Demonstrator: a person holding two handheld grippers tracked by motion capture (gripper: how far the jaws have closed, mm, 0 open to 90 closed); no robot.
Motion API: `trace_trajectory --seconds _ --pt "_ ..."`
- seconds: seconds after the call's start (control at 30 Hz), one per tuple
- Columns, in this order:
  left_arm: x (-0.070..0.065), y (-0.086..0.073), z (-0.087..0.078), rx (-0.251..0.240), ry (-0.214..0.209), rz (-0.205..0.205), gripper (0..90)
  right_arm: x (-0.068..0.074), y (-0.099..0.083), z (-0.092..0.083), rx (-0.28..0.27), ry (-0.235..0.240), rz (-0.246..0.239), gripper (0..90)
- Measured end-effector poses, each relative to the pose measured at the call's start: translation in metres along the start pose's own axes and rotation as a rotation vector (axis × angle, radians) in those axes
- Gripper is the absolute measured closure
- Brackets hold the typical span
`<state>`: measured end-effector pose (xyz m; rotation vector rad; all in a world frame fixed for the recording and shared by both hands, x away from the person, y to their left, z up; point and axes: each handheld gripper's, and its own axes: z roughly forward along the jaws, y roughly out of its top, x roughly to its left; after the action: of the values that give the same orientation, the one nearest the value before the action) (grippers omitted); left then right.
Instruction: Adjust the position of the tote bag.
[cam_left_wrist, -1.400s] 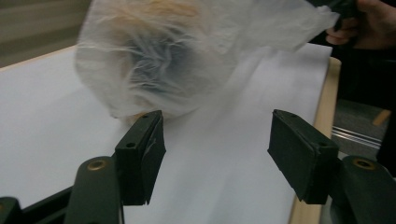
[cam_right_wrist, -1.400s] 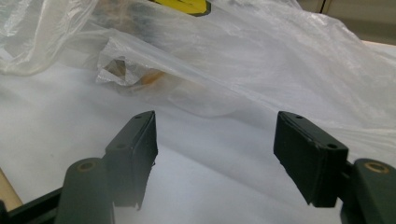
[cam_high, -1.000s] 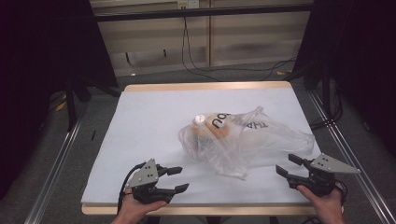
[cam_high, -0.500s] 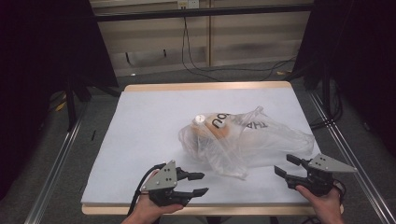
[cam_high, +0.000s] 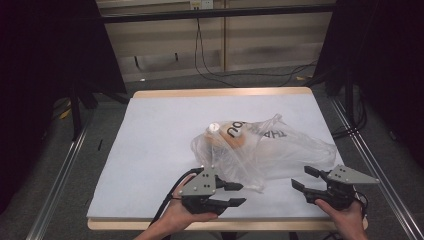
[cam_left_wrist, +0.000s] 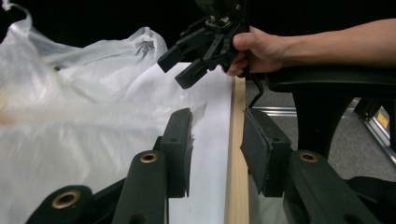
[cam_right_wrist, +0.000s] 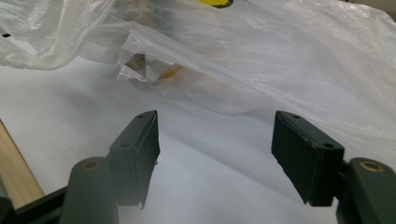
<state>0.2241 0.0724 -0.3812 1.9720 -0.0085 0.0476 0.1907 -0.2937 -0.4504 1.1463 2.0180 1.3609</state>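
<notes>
fingers: left gripper (cam_high: 239, 194) jaws part-open, just been closing, empty | right gripper (cam_high: 302, 177) wide, empty | plastic bag (cam_high: 265, 147) near table's (cam_high: 150, 130) front edge

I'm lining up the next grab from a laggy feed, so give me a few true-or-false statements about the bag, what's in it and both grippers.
1. The clear plastic bag lies on the white mat. True.
2. The left gripper is clamped on the bag. False: its jaws have just been closing, but nothing is between them and it sits just short of the bag's near edge.
3. The right gripper has open jaws pointing at the bag. True.
4. A bottle with a white cap lies inside the bag. True.
5. The bag hangs over the table's far edge. False: it lies in the near right part of the mat.
</notes>
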Motion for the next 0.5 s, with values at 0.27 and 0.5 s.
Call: trace_trajectory --seconds 0.27,0.5 --pt "0.012 0.014 0.021 0.021 0.022 0.033 60.2 0.0 0.0 0.0 -0.011 0.009 0.003 31.3" --pt "0.013 0.012 0.037 0.071 0.019 0.059 57.0 0.001 0.0 0.002 0.001 0.013 0.002 31.2"
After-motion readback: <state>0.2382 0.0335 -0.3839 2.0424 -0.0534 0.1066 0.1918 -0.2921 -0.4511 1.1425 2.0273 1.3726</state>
